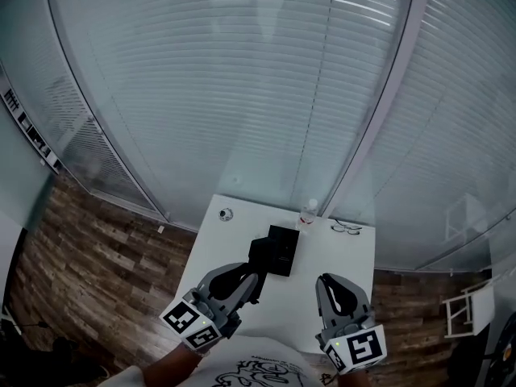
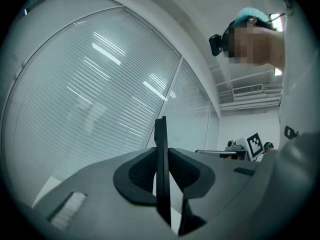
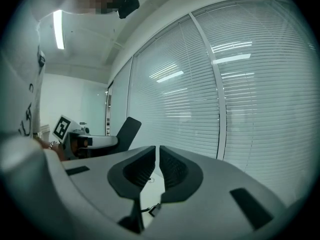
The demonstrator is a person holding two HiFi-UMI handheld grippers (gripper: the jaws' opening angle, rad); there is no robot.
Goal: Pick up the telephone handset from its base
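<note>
Left fingers (image 2: 135,176) clamp handset (image 2: 161,154) edgewise, above base (image 1: 284,239).

Dim, bluish cast; striplight glare on blinds (image 1: 242,71); fisheye-warped edges.

White table (image 1: 343,256) bears a clear bottle (image 1: 307,213), glasses (image 1: 347,228) — wooden floor (image 1: 105,256) below.

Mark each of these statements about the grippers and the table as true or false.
1. The left gripper has its fingers clamped on a thin black handset. True.
2. The right gripper also holds something. False: its fingers stand close together with nothing between them.
3. The telephone base sits on the table. True.
4. The table is black. False: it is white.
</note>
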